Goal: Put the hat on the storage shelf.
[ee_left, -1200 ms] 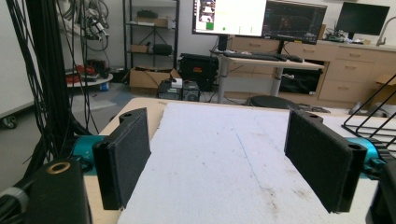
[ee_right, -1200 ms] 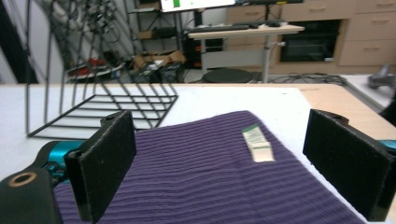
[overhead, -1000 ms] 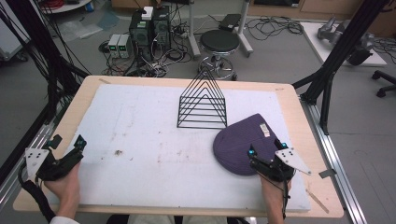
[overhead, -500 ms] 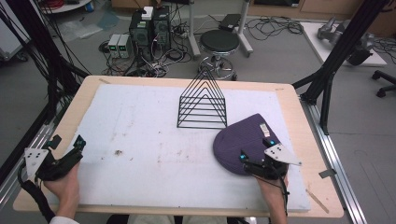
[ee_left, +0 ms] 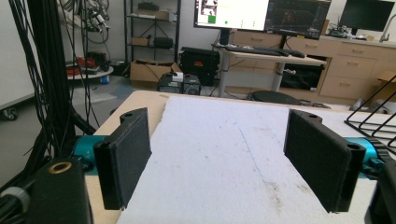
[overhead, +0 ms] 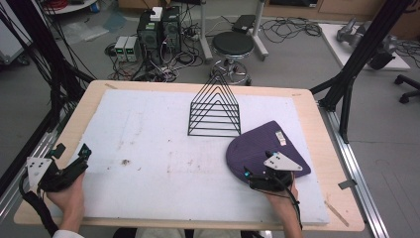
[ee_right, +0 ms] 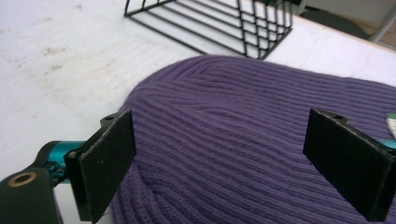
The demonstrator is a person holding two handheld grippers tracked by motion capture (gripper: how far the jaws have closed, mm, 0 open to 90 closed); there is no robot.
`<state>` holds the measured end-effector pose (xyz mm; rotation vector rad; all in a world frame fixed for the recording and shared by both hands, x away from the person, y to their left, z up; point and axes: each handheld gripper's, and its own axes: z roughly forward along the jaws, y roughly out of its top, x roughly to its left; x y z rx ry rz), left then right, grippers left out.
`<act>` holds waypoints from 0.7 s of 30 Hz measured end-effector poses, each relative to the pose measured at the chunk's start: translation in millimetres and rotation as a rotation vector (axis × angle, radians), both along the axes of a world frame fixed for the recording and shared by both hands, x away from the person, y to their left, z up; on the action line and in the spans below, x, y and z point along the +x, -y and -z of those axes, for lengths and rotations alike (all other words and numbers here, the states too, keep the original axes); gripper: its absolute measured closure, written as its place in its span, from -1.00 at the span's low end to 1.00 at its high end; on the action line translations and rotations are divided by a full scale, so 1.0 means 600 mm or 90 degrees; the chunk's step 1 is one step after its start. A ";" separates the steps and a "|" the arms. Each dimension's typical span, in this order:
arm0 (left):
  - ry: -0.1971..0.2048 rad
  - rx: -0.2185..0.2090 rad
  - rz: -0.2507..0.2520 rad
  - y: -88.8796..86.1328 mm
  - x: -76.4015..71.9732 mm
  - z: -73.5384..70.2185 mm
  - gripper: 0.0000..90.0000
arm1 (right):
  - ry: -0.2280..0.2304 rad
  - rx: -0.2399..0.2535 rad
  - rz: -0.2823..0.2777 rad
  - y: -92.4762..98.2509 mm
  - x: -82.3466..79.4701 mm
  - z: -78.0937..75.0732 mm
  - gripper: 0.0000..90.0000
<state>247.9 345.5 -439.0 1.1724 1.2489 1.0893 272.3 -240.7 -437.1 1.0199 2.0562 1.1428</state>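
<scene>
A purple ribbed knit beanie lies flat on the right part of the white mat, with a small white label on its far side. My right gripper hovers over the beanie's near left edge, pointing toward the rack. In the right gripper view its jaws stand wide open, with the beanie spread below and between them and the pads not pressing it. My left gripper rests at the mat's near left corner. Its jaws are open with nothing between them.
A black wire rack of triangular frames stands behind the beanie, at mid table; its wires also show beyond the right jaws. The white mat covers most of the wooden table. A stool and cables lie beyond the far edge.
My right gripper has slid left and a little down along the beanie's near edge, and it now sits over its left part. The left gripper has stayed put.
</scene>
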 end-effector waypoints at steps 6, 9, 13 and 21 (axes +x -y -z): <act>-0.001 -0.001 0.001 0.000 0.001 0.000 -0.49 | -0.011 -0.016 -0.027 -0.011 0.004 0.003 -0.81; -0.004 -0.001 0.002 -0.001 0.000 0.000 -0.49 | -0.027 -0.033 -0.042 -0.017 0.006 0.008 -0.81; -0.004 -0.002 0.002 -0.001 0.001 0.001 -0.49 | -0.050 -0.049 -0.068 -0.021 0.009 0.013 -0.81; -0.005 -0.001 0.000 -0.001 0.000 0.001 -0.49 | -0.089 -0.106 -0.099 -0.030 0.014 0.021 -0.80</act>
